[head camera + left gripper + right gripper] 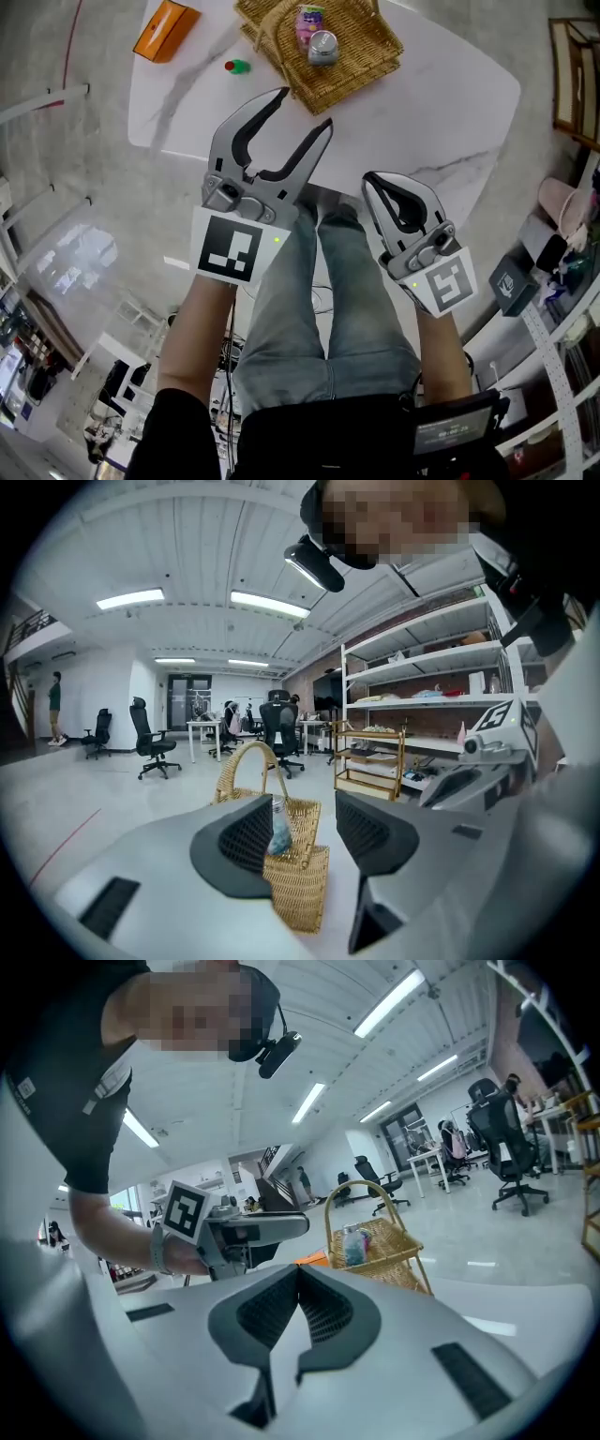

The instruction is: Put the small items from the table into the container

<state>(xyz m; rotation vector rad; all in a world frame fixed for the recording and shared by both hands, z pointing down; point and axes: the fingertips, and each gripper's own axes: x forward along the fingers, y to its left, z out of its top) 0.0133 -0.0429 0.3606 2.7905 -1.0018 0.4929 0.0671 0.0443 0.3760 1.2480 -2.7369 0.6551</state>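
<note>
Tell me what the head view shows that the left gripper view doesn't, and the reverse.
Only the head view: the orange box and the small red-and-green item. Only the left gripper view: shelving and office chairs. Both: the wicker basket, and the left hand-held gripper, its jaws apart with nothing between them.

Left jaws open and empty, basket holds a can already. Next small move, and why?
Probably reach the left gripper forward to the small red-and-green item lying on the table just left of the basket. Its jaws stand apart with nothing between them, and it is the nearer one; the right gripper is shut and farther off.
</note>
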